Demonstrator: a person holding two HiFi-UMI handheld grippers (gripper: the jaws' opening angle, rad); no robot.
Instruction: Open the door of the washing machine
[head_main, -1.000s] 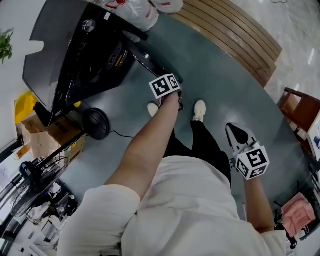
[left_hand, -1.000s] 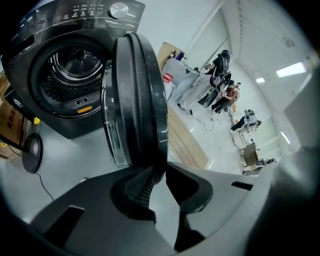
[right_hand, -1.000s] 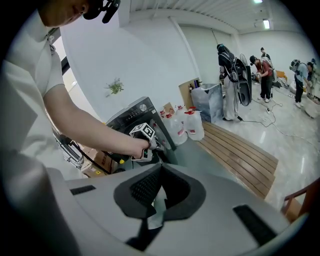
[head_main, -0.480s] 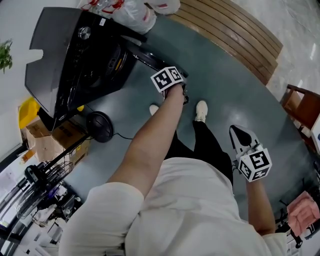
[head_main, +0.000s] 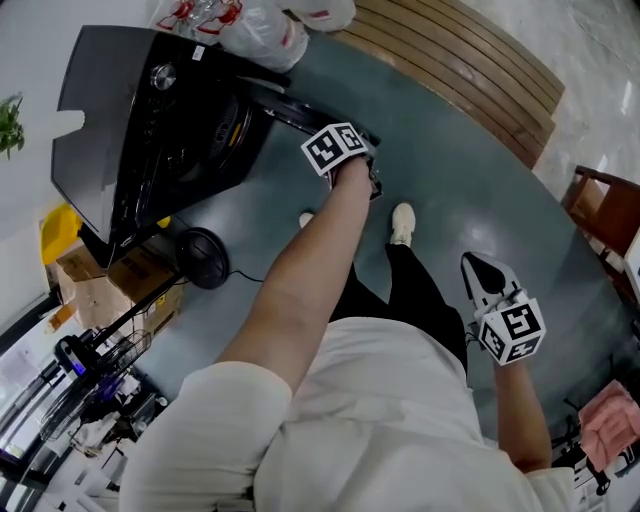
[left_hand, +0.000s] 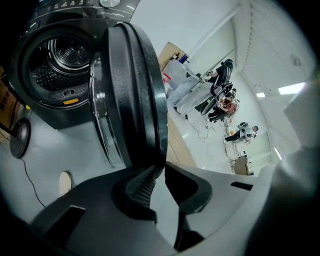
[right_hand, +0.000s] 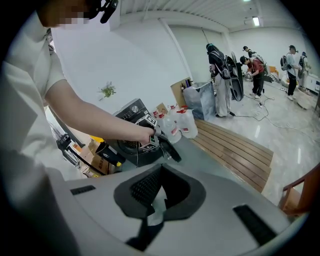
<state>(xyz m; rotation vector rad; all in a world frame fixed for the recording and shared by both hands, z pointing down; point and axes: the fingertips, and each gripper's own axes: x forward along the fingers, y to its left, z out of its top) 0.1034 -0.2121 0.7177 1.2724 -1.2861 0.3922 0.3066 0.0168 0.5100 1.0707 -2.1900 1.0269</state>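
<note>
Two grippers show, and only one has hold of anything. The left gripper (left_hand: 160, 169) is clenched by its very tips on the free rim of the door (left_hand: 132, 90). Its jaws have just been closing, and that dark rim sits between them. In the left gripper view the door stands edge-on straight ahead of the jaws and rises from their tips, with its chrome-ringed glass on the side facing left. It is swung well out from the washing machine (left_hand: 55, 95), whose round opening and steel drum (left_hand: 67, 52) lie bare to the left of the door.

In the head view the machine sits at upper left on the grey-green floor (head_main: 450, 180), and the door reaches out from its front toward the right. The left gripper's marker cube (head_main: 335, 148) sits over the door's outer end, at the end of the person's outstretched arm (head_main: 310, 270).

The right gripper (right_hand: 161, 166) is closed on nothing, jaws together. It hangs low at the person's right side, well apart from the machine, and its view looks across the floor at the machine and door farther off. A round black object (head_main: 200, 258) with a cable lies on the floor just in front of the machine. Slatted wooden boards (head_main: 470, 60) curve along the floor's far edge.
</note>
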